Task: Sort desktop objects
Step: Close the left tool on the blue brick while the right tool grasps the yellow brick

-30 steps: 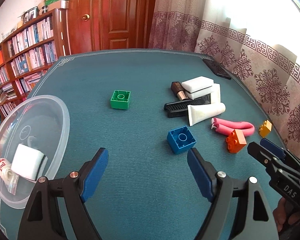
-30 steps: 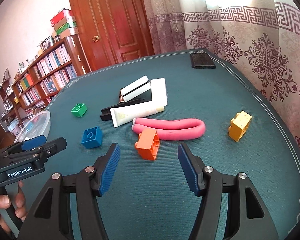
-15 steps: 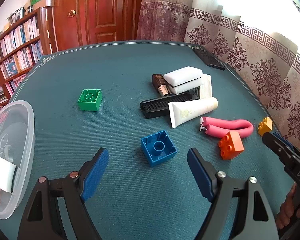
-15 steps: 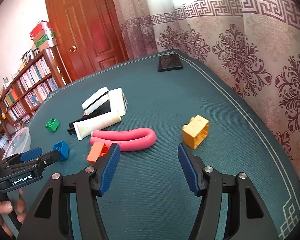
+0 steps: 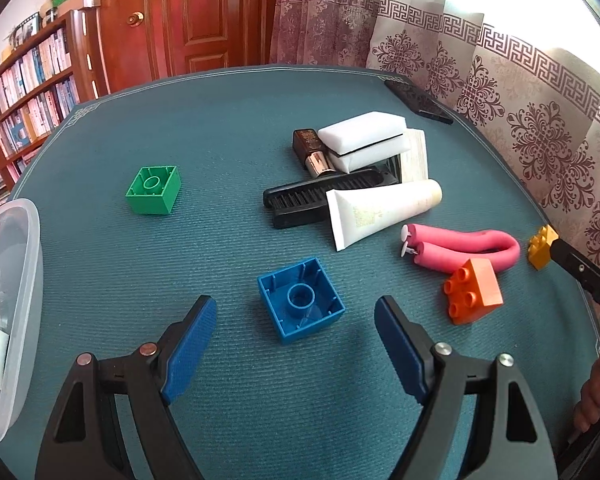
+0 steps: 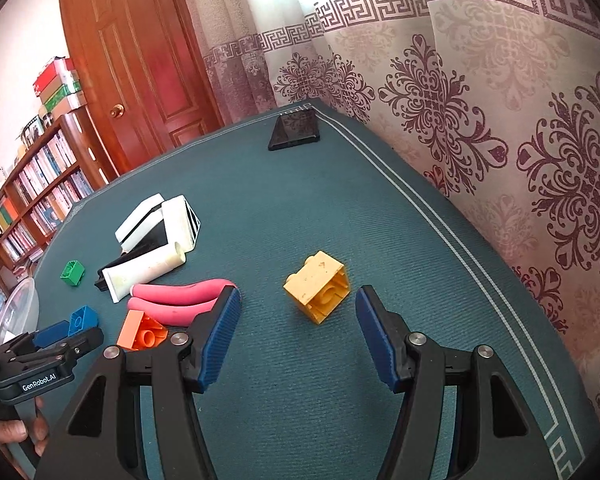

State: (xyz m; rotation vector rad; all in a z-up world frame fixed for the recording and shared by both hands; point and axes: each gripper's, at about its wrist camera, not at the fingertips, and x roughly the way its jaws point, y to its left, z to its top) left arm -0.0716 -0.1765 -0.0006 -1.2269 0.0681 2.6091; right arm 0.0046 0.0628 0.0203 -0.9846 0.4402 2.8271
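Both grippers' jaws gape wide, empty, before blue brick [image 5: 300, 305] and yellow brick [image 6: 317, 286].

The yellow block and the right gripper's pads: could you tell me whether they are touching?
Apart. The right wrist view shows green mat between the yellow block and each pad of the open right gripper.

Bare table [image 5: 228, 152] lies all around the blue block [image 5: 300, 305], which sits apart from its neighbours just ahead of the spread jaws of the left hand-held gripper [image 5: 296, 342]; the orange block [image 5: 473, 297] and pink foam roller [image 5: 460, 249] crowd the right, and the clear container [image 5: 24, 288] walls off the left edge. The yellow block [image 6: 318, 286] stands alone with open cloth on every side, the curtain [image 6: 520, 152] closing off the far right.
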